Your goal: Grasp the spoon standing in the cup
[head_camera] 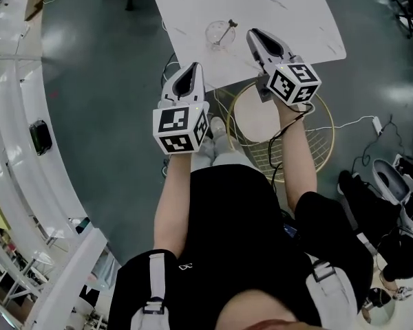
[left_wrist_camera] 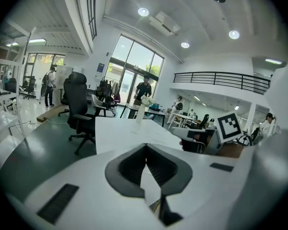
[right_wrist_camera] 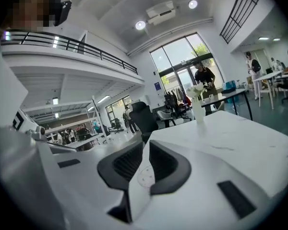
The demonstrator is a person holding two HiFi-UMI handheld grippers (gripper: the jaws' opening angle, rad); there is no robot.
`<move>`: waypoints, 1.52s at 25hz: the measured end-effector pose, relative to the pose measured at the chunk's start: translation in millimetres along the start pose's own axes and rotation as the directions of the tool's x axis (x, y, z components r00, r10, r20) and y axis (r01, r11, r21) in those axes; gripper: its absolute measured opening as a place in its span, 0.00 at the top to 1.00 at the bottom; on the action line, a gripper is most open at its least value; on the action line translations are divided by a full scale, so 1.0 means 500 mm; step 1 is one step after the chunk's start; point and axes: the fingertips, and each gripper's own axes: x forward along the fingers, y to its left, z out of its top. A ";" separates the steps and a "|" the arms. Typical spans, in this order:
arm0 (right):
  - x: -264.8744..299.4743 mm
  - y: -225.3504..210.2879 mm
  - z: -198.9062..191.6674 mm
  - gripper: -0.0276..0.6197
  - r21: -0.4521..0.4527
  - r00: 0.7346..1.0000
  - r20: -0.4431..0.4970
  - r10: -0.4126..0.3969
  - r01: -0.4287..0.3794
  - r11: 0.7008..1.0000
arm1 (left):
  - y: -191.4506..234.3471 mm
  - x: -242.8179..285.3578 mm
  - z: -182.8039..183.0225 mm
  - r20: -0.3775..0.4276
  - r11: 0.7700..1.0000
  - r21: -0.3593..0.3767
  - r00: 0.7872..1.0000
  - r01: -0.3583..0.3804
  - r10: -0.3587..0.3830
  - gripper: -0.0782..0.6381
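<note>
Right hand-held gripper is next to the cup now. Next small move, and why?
Probably ease the right hand-held gripper leftward toward the spoon handle sticking out of the cup, opening a little wider: its jaws stand slightly apart and empty, with the tips just short of the cup.

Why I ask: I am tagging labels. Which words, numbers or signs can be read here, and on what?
None can be read.
Marker cubes: black-and-white square patterns, no letters.
Blue wall sign: too small to read.
Shirt emblem: too small to read.

Slim spoon [head_camera: 227, 31] tilted rightward in clear glass cup [head_camera: 210, 34] on white table [head_camera: 296, 19]
</note>
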 end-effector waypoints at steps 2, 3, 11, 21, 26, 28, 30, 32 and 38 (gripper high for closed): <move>0.032 -0.013 -0.004 0.87 -0.033 1.000 -0.030 0.006 -0.007 0.999 | 0.015 -0.002 -0.001 -0.006 1.000 -0.007 1.000 -0.012 0.012 0.87; 0.049 -0.020 -0.008 0.87 -0.049 0.999 -0.049 0.007 -0.009 0.999 | 0.021 -0.002 0.002 -0.006 1.000 -0.010 1.000 -0.018 0.018 0.87; 0.144 -0.080 -0.107 0.76 -0.079 0.969 -0.244 -0.027 0.008 0.997 | 0.061 -0.027 0.009 -0.009 0.998 -0.021 0.998 -0.062 0.062 0.87; 0.192 -0.114 -0.196 0.75 -0.007 0.942 -0.337 -0.002 0.000 1.000 | 0.090 -0.024 0.011 -0.016 0.995 -0.031 0.996 -0.092 0.092 0.87; 0.195 -0.111 -0.192 0.84 0.048 0.951 -0.307 0.027 -0.012 0.999 | 0.086 -0.023 0.019 -0.020 0.996 -0.010 0.996 -0.086 0.086 0.87; 0.199 -0.104 -0.188 0.88 0.049 0.954 -0.298 0.029 -0.015 0.999 | 0.094 -0.028 0.020 -0.021 0.996 -0.007 0.996 -0.090 0.090 0.87; 0.200 -0.107 -0.179 0.88 0.057 0.960 -0.281 0.019 -0.003 0.998 | 0.096 -0.028 0.023 -0.018 0.996 -0.002 0.996 -0.089 0.089 0.87; 0.195 -0.116 -0.165 0.88 0.071 0.966 -0.259 0.006 0.012 0.997 | 0.091 -0.022 0.027 -0.015 0.997 0.002 0.996 -0.083 0.083 0.87; 0.174 -0.110 -0.082 0.88 0.102 0.990 -0.142 -0.004 0.019 0.995 | 0.066 0.005 0.046 0.004 0.999 0.021 0.999 -0.037 0.037 0.87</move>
